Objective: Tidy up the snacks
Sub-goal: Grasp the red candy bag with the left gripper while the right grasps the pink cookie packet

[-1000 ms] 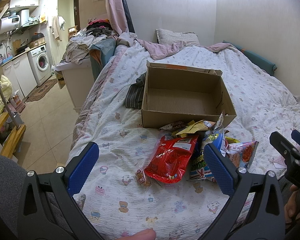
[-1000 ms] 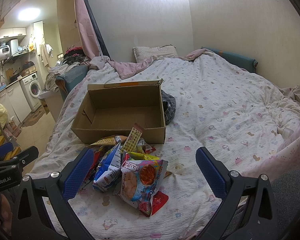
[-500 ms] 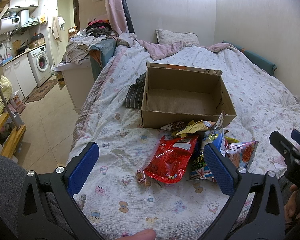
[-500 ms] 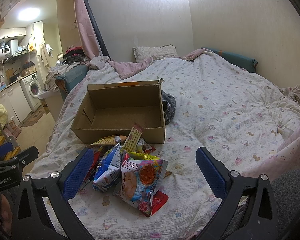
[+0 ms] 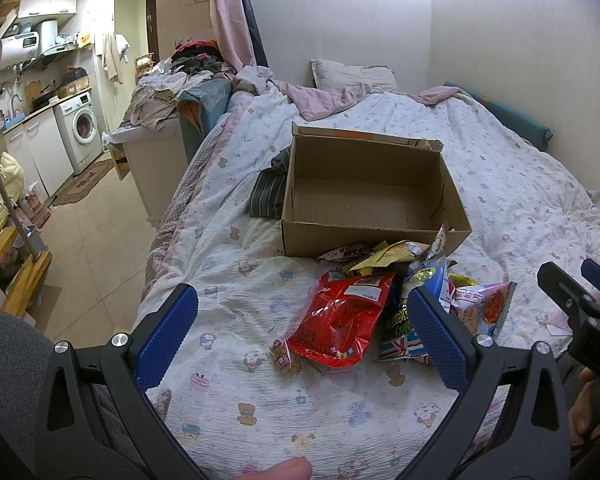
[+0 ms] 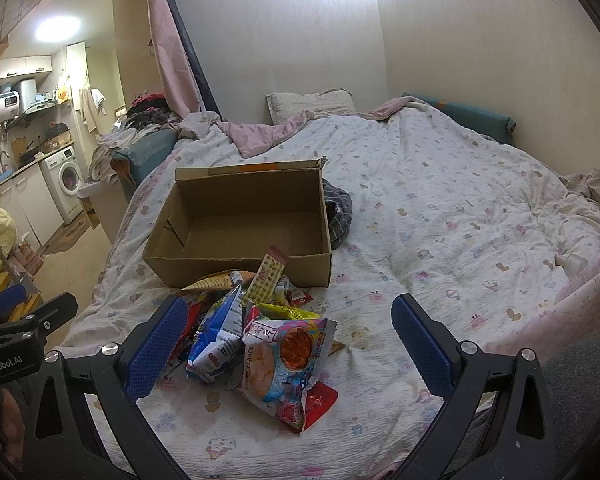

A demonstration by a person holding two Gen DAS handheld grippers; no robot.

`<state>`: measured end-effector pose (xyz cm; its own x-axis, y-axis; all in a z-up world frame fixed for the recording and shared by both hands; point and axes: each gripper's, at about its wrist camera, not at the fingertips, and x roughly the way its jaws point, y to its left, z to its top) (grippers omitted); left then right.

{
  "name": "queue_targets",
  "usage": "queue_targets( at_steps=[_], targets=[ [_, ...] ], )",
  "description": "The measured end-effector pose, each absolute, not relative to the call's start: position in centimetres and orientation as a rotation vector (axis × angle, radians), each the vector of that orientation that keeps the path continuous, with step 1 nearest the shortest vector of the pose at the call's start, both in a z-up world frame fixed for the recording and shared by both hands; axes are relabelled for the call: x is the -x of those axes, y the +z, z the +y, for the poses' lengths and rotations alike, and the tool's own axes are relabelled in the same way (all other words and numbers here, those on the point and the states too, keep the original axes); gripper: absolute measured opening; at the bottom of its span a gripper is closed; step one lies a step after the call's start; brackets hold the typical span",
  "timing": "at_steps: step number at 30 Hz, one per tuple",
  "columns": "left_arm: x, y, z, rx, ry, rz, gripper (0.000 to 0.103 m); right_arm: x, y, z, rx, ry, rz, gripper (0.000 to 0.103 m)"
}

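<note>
An empty cardboard box [image 5: 364,200] [image 6: 240,224] sits open on the bed. In front of it lies a heap of snack packets: a red bag [image 5: 340,316], a shrimp flakes bag [image 6: 284,356], a blue and white packet [image 6: 216,340] and a small wrapped snack [image 5: 286,358]. My left gripper [image 5: 300,336] is open, held low over the bed just short of the red bag. My right gripper [image 6: 286,340] is open too, with the shrimp flakes bag lying between its fingers but not touched. Each gripper shows at the edge of the other's view.
The bed [image 6: 460,216] has a printed quilt, a pillow [image 5: 352,74] and a pink blanket at its head. Dark striped cloth [image 5: 268,192] lies beside the box. Left of the bed are tiled floor, a white cabinet [image 5: 152,168] and a washing machine [image 5: 80,128].
</note>
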<state>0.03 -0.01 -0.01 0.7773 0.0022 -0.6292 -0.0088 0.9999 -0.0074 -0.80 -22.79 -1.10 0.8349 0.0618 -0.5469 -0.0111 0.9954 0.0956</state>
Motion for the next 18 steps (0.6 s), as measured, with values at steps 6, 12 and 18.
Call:
queue_targets(
  at_steps=[6,12,18],
  targets=[
    [0.0,-0.2,0.0,0.010,0.001,0.682,0.103,0.8,-1.0,-23.1,-0.097,0.037,0.586,0.103],
    [-1.1,0.0,-0.1,-0.004,-0.003,0.725,0.103,-0.4,-0.1,-24.2,-0.154,0.072,0.628,0.103],
    [-4.8,0.1,-0.2,-0.040,0.004,0.839,0.103,-4.6,0.4,-25.6,-0.187,0.150,0.811,0.103]
  ],
)
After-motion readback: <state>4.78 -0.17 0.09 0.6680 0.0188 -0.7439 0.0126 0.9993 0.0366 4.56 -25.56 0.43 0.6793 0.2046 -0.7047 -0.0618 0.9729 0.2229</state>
